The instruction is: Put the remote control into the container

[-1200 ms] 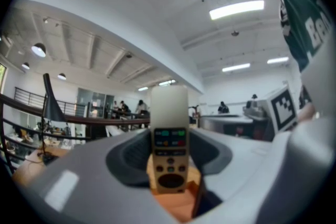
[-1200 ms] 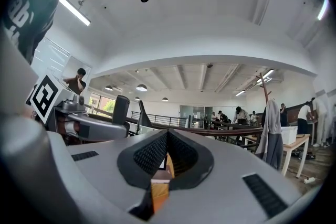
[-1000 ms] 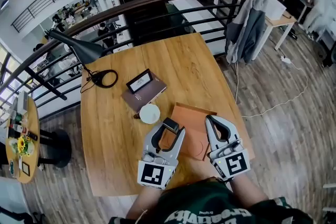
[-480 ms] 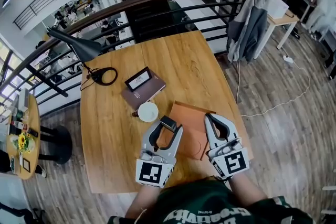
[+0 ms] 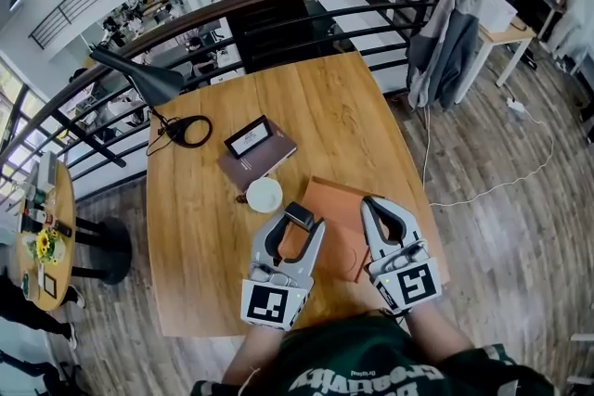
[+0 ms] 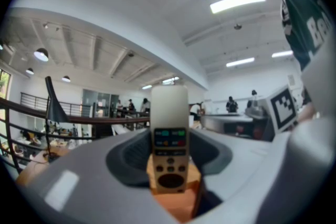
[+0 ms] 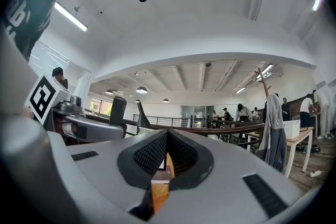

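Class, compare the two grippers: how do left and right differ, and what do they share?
The left gripper clamps the remote control, which keeps its jaws apart. The right gripper holds nothing, and its jaws are together. Both reach over the orange container.

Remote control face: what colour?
Remote control: off-white top, tan keypad with dark buttons; best in left gripper view.

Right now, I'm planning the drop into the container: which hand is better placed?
Left. The left gripper holds the remote control, right by the container's edge. The right gripper is shut with nothing in it.
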Available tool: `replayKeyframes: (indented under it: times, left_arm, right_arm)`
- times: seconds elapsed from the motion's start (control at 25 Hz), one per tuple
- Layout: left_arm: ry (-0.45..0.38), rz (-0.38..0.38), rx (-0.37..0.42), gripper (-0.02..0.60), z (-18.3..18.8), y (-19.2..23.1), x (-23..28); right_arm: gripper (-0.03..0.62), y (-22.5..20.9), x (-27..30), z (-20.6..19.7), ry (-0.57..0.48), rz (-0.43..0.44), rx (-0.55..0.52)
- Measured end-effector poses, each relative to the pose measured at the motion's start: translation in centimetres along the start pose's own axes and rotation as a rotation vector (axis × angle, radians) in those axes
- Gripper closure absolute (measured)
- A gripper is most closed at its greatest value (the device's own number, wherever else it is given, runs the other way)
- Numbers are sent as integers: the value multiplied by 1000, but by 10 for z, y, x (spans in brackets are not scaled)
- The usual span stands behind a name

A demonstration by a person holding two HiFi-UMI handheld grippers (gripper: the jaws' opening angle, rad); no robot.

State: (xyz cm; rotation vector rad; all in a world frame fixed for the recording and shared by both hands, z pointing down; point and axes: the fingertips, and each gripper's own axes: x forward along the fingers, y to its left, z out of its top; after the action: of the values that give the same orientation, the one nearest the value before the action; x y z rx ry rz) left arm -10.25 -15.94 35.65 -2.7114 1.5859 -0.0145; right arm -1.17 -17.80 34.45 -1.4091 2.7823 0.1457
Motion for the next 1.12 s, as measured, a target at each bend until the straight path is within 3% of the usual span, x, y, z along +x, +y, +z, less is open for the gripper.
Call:
replayKeyframes:
  times: [0.4,1.12]
  left_arm:
    - [4,15,-2,379,-5,2,1]
    - [84,0,-2,379,-29,5,23]
  right_arm:
    - [577,2,2,-6,12,11,3]
    - [577,-9,18,-29,32,27,28]
